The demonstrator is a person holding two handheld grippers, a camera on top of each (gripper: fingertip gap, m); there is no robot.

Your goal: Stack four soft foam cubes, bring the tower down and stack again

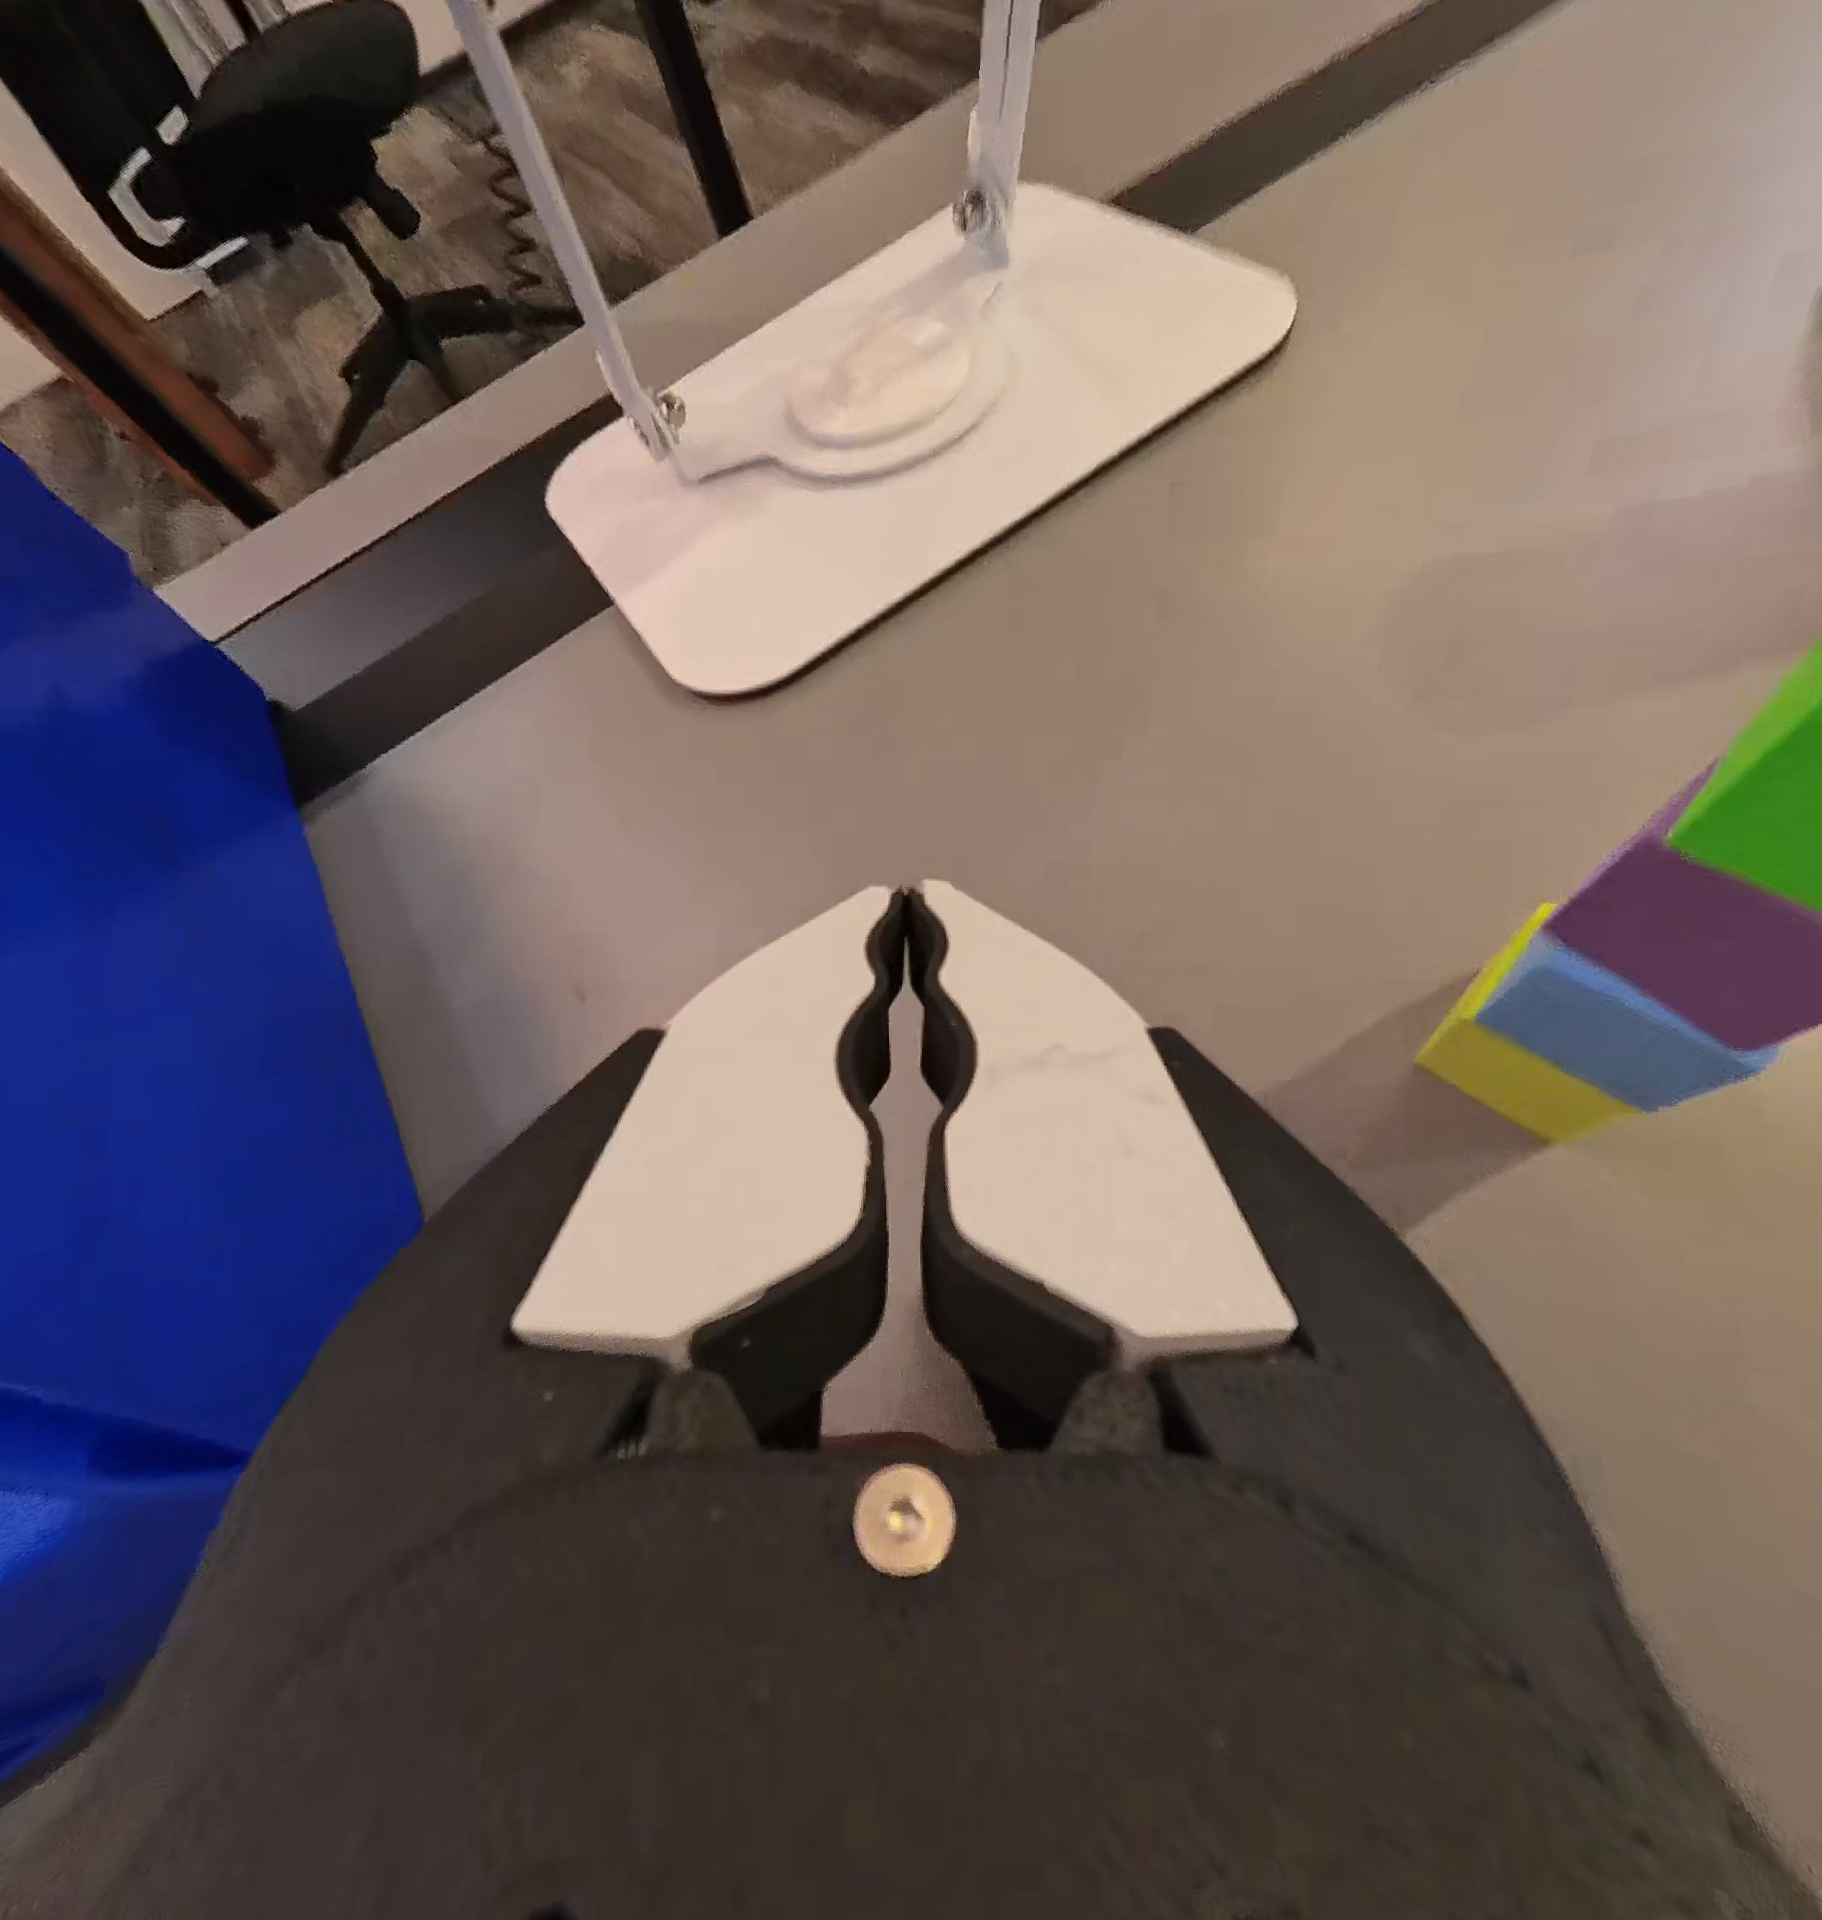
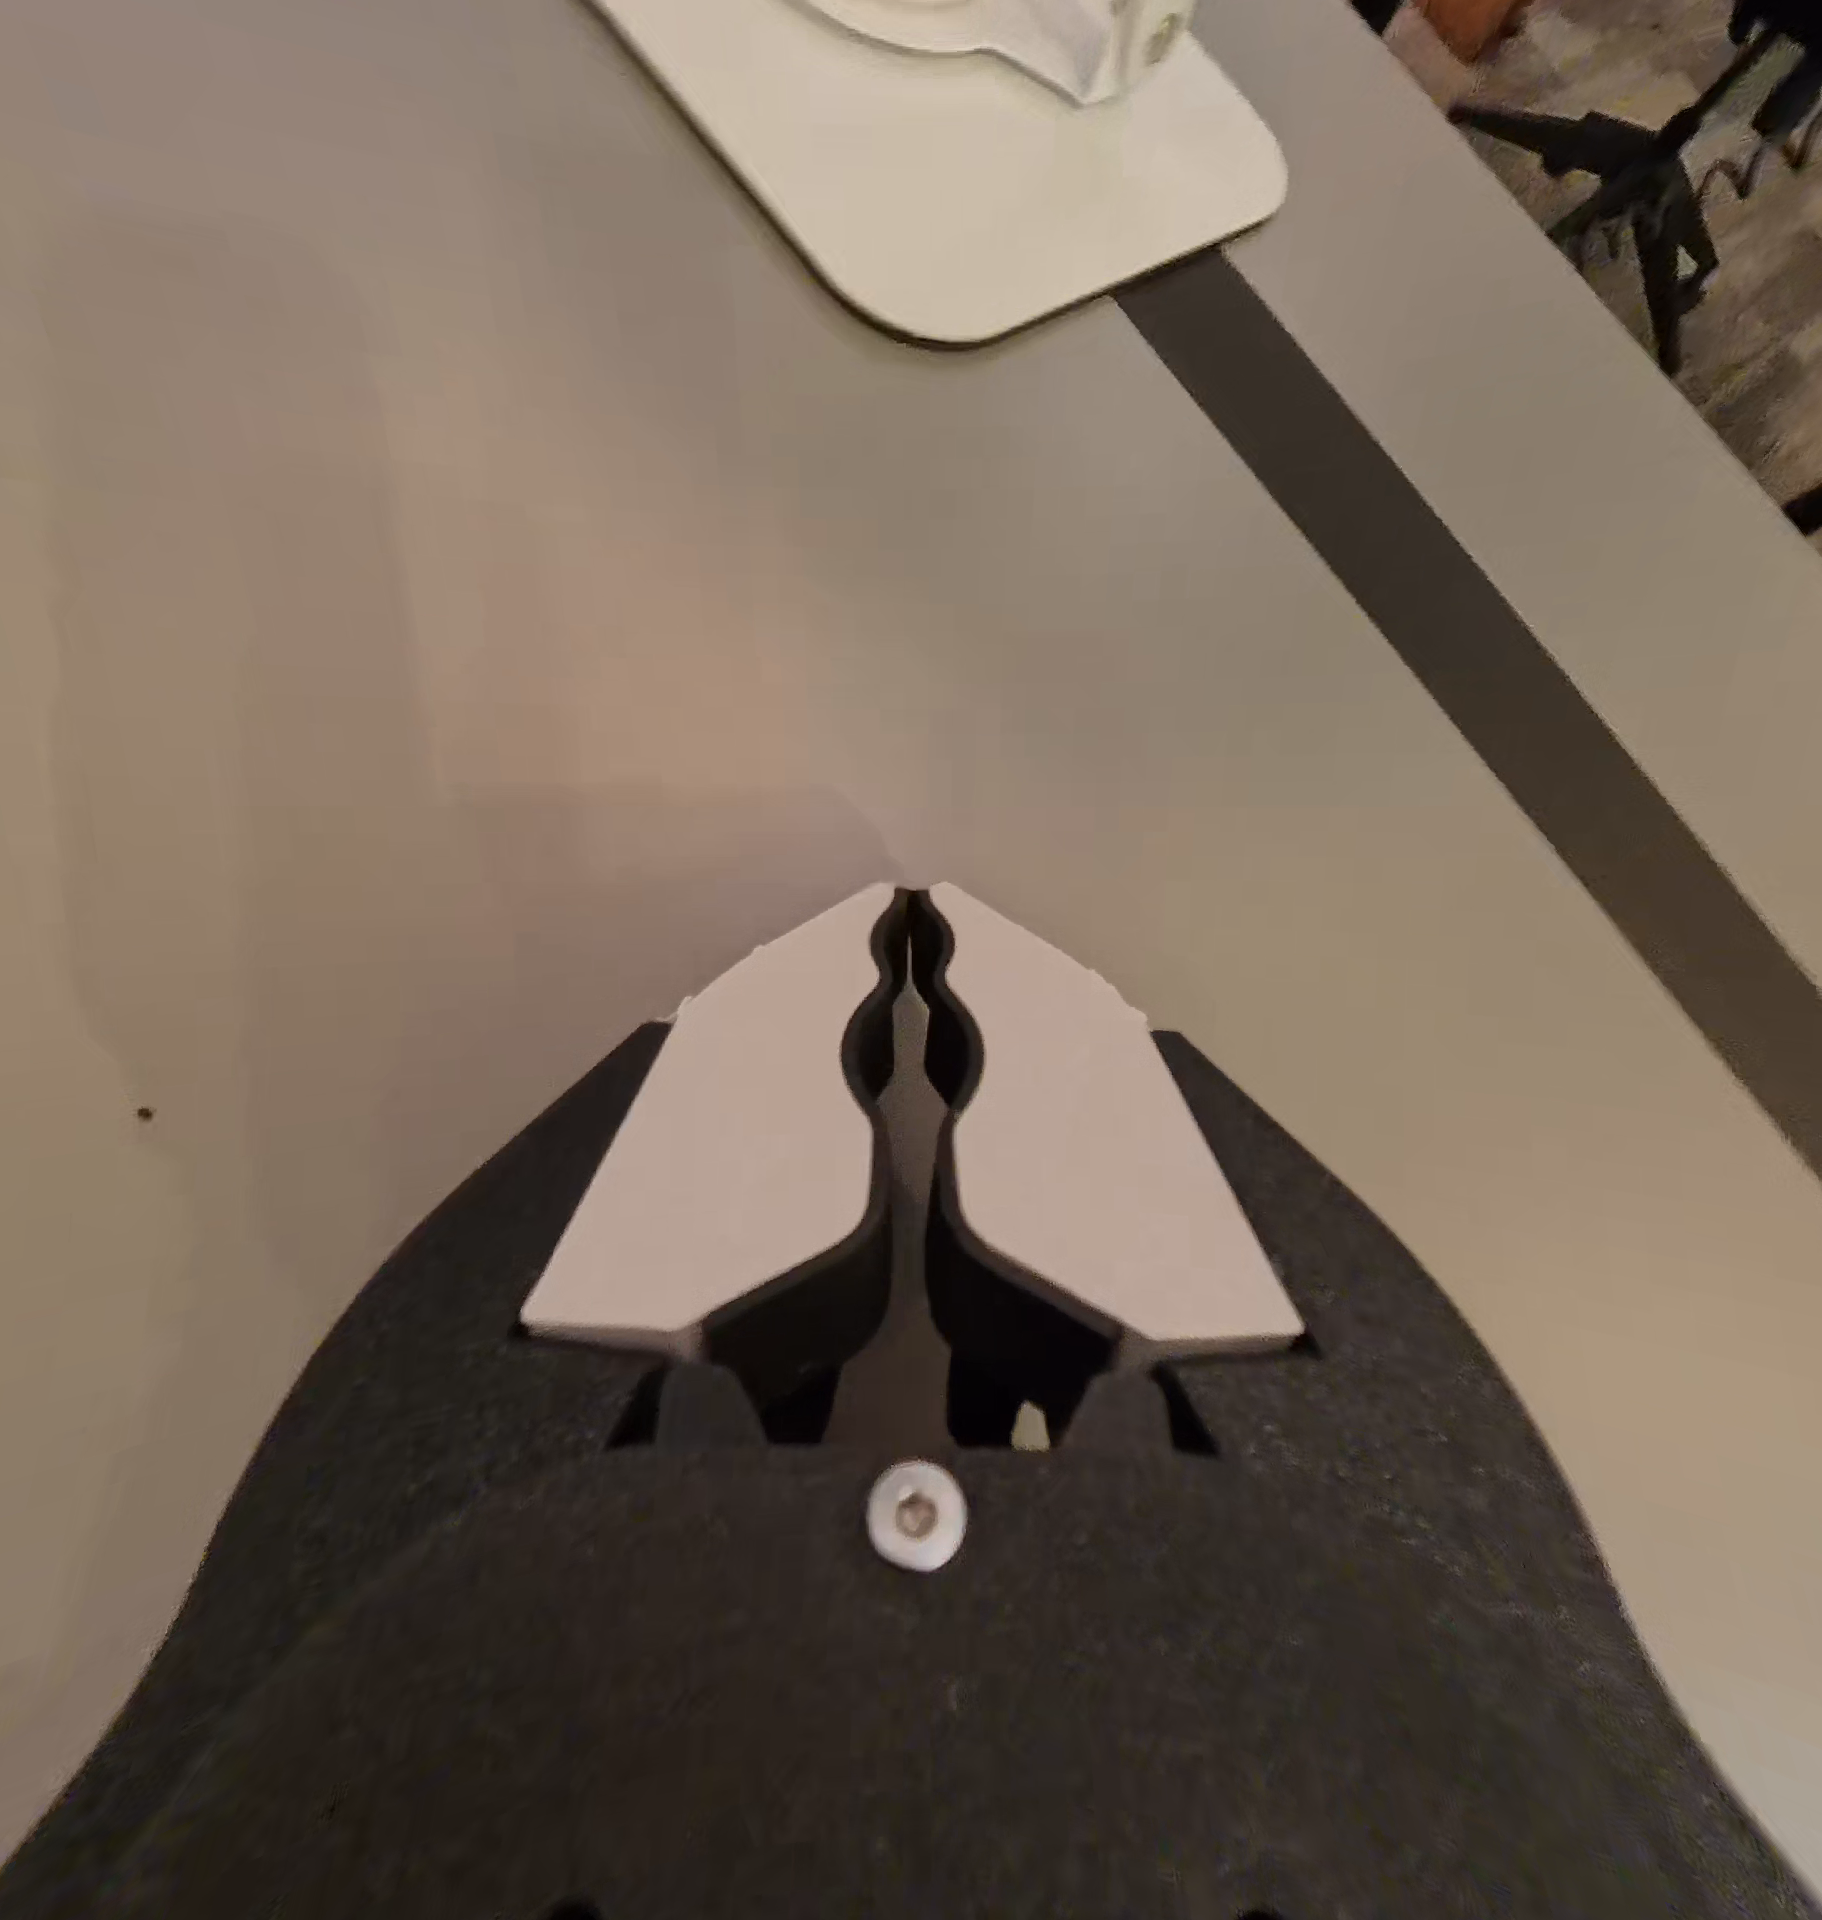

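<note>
In the left wrist view a tower of four foam cubes stands at the right edge: a yellow cube at the bottom, a light blue cube on it, a purple cube above, and a green cube on top. My left gripper is shut with nothing between its pads, above the grey table, to the left of the tower. My right gripper is shut with nothing between its pads, above bare table. No cube shows in the right wrist view.
A white lamp base with two metal arms stands ahead on the table; it also shows in the right wrist view. A blue cloth lies at the left. A dark strip crosses the table. An office chair stands beyond. The left gripper's tips are roughly 30 cm from the right gripper's. From my left tips it is roughly 10 cm to the yellow cube; from my right, 25 cm.
</note>
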